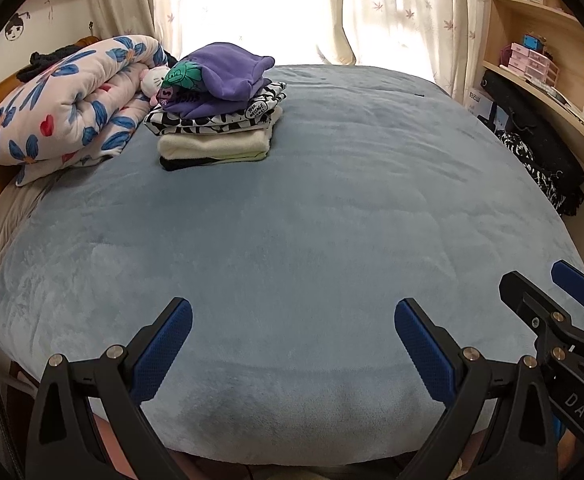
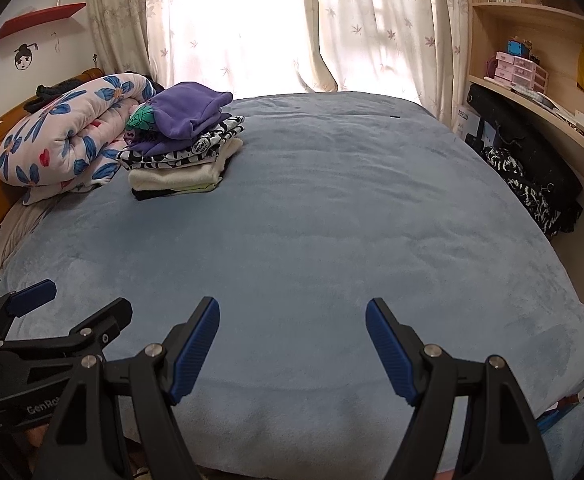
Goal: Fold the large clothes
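Note:
A stack of folded clothes (image 1: 216, 120) (image 2: 184, 152) sits at the far left of the blue bed (image 1: 311, 220) (image 2: 331, 232), topped by a purple garment (image 1: 220, 72) (image 2: 188, 112) over a black-and-white one and a cream one. My left gripper (image 1: 292, 316) hangs open over the bed's near edge with nothing between its blue pads. My right gripper (image 2: 292, 316) is open beside it, also with nothing held; in the left wrist view it shows at the right edge (image 1: 539, 284). In the right wrist view the left gripper (image 2: 80, 296) shows at the lower left.
A rolled floral quilt (image 1: 68, 104) (image 2: 64, 132) lies against the wooden headboard at left, with a plush toy (image 1: 154, 80) beside it. Black and patterned clothes (image 1: 539, 164) (image 2: 531, 188) hang off the bed's right side under a curved shelf (image 1: 551, 100). Curtains (image 2: 252, 20) cover the window behind.

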`<state>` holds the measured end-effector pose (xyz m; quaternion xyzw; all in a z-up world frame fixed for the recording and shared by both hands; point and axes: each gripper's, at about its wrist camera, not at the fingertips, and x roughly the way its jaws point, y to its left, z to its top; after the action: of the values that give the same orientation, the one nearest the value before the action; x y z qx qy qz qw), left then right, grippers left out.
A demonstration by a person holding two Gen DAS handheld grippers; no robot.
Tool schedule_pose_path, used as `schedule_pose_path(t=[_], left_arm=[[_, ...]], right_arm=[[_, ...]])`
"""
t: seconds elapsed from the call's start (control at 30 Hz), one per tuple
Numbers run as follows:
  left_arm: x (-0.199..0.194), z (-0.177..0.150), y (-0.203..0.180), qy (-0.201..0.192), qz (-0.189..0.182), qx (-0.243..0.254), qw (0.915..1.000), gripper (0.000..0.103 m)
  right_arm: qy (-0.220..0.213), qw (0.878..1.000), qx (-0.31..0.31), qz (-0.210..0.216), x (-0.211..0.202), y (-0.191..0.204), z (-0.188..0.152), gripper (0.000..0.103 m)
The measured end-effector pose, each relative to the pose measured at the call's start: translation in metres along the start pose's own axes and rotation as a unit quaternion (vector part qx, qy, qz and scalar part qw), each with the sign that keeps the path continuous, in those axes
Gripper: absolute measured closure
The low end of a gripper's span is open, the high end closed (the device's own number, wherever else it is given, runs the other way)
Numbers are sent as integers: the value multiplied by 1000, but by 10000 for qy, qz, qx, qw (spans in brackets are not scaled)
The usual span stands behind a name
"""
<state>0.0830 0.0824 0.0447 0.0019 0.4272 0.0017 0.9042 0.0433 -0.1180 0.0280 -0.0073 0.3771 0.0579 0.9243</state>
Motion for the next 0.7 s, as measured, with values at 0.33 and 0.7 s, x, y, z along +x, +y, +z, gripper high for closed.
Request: schedule_pose_path(t=[0.33, 0.7], left_arm=[[5, 1, -1, 71, -29, -27, 10000, 2], [8, 3, -1, 108, -38, -33, 9999, 2]], right_arm=[[37, 10000, 33, 20, 5, 0, -2, 27], [51, 10000, 37, 27, 6, -2, -1, 27]])
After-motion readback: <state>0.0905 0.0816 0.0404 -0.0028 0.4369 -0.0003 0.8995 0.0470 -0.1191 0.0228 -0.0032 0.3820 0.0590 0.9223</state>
